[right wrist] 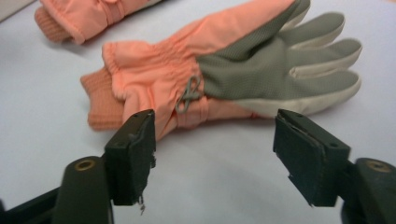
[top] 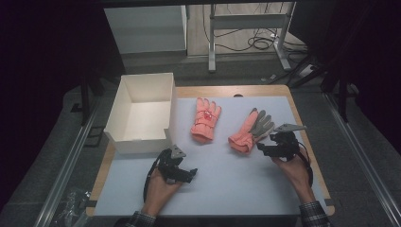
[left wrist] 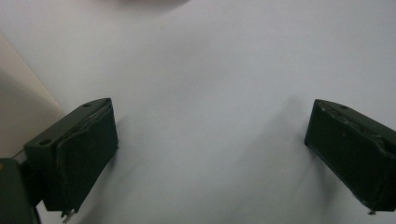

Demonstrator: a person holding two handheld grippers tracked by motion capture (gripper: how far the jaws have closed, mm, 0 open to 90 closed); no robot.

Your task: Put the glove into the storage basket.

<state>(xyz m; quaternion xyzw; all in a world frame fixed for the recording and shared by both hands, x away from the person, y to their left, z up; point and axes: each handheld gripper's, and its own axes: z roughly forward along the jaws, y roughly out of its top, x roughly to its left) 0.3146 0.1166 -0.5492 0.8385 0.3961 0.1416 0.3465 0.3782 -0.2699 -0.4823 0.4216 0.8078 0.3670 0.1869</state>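
Two orange gloves on a pale worktop (top: 227, 179), a white box (top: 142, 111) at the worktop's 10 o'clock corner.

Right tongs (top: 267, 143) at about 3 o'clock of the worktop, held in the right hand (top: 297, 171), pointing toward 9 o'clock at the nearer glove. Jaws apart, nothing between the pads; in the right gripper view (right wrist: 214, 149) only bare worktop in the gap, the glove lying just beyond the jaw tips, not touched.

Grey-palmed glove (top: 251, 130) (right wrist: 224, 70) lying flat, palm up, just right of the worktop's centre, its ribbed cuff toward 7 o'clock and its fingers toward 1 o'clock in the high view. Small grey cord loop at the wrist, seen close in the right gripper view. Cuff end nearest the right tongs, near but apart.

Second glove (top: 205, 120) (right wrist: 84, 16) back side up, at the centre of the worktop toward 12 o'clock, fingers toward 12, cuff toward 6. Well apart from the first glove, just beside the box's right wall.

Left tongs (top: 187, 176) at about 7 o'clock of the worktop, in the left hand (top: 158, 191), low over the surface just below the box's front corner. Jaws wide apart in the left gripper view (left wrist: 210, 140), plain worktop between them, the box wall at that view's left edge.
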